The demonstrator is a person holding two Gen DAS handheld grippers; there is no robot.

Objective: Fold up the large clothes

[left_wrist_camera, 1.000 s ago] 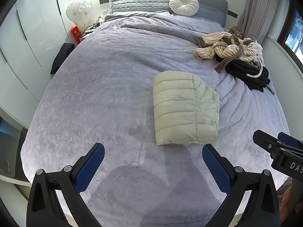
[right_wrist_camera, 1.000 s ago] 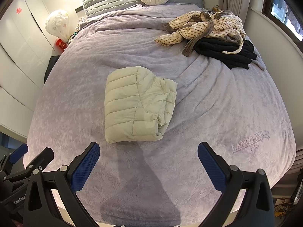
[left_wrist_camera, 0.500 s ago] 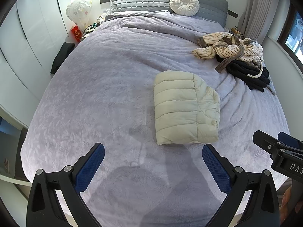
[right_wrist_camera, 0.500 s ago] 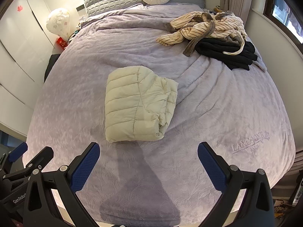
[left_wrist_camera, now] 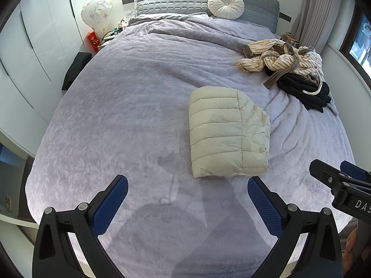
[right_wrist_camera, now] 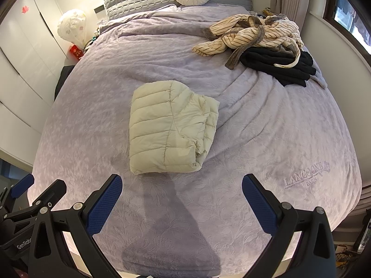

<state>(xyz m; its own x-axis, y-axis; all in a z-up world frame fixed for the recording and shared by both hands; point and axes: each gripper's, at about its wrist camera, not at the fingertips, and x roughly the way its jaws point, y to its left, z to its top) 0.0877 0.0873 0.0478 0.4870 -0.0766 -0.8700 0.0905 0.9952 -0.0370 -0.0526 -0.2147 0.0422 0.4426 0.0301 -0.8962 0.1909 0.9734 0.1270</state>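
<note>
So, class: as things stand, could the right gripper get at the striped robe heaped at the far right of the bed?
Probably yes. The right gripper is open and empty, and nothing but bare bedspread lies between it and the striped robe. The folded puffer jacket sits off to the left. It is a long stretch, though.

Lilac bed (left_wrist_camera: 129, 106), grey headboard (left_wrist_camera: 176, 0), white wardrobes (left_wrist_camera: 34, 46), window (right_wrist_camera: 347, 14) right.

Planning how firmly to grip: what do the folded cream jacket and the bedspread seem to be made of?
Jacket: looks like thin, smooth, slightly shiny fabric over soft padding, judging by the puffy stitched bands; probably slippery. Bedspread: looks like matte, plush lilac fabric with a pressed leaf pattern and stitched lettering; the fibre cannot be told.
</note>
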